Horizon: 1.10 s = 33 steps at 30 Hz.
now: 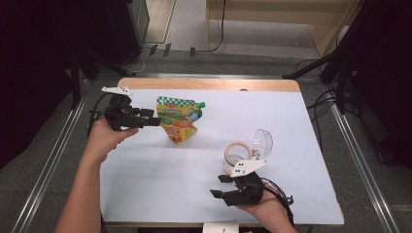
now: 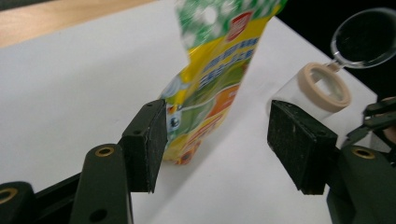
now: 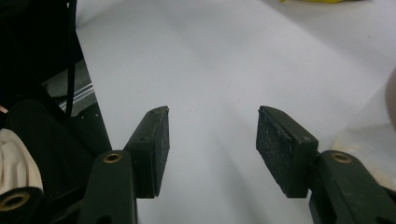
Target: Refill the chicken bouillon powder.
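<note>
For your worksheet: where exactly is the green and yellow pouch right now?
In the high view the pouch stands left of the table's centre, just off the open left gripper, with the clear jar away to its right.

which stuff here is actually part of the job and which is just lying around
In the job:
- left gripper, open, jaws beside the pouch
- green and yellow spouted pouch
- clear jar with its hinged lid open
- right gripper, open, beside the jar

Lying about:
- cables on the floor beyond the table
</note>
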Motion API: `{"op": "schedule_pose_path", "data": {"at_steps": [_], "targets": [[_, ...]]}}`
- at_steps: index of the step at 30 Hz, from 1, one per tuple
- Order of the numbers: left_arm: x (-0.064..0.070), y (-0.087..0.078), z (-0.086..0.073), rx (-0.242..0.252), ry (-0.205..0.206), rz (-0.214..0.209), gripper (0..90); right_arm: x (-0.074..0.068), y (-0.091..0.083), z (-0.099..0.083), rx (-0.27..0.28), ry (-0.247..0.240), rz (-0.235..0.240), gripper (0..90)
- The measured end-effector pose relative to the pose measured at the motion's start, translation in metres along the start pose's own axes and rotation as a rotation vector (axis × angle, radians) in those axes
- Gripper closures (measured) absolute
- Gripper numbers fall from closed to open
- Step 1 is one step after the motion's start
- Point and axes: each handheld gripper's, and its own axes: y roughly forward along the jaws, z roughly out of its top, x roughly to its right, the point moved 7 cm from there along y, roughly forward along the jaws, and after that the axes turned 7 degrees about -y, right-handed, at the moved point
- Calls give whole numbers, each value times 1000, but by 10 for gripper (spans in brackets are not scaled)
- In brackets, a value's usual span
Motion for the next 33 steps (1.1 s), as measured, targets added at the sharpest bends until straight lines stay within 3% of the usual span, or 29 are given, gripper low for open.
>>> {"op": "schedule_pose_path", "data": {"at_steps": [10,16,19,22,25,28,33], "targets": [[0,37,0,-40,52,1,423,-8,20,6,-2,-18,27,453],[-1,56,-1,-50,42,-13,495,-10,38,15,-15,-66,18,451],[-2,64,-4,-78,37,-11,529,-9,46,23,-13,-89,6,449],[0,65,-3,-52,52,-14,558,-9,53,32,4,-94,8,447],[0,64,-3,-38,61,-11,640,-8,63,39,23,-80,17,448],[0,63,-5,-25,70,-11,691,-9,70,39,29,-66,27,456],[2,62,-6,-19,80,-22,803,-13,75,32,12,-85,26,459]]}}
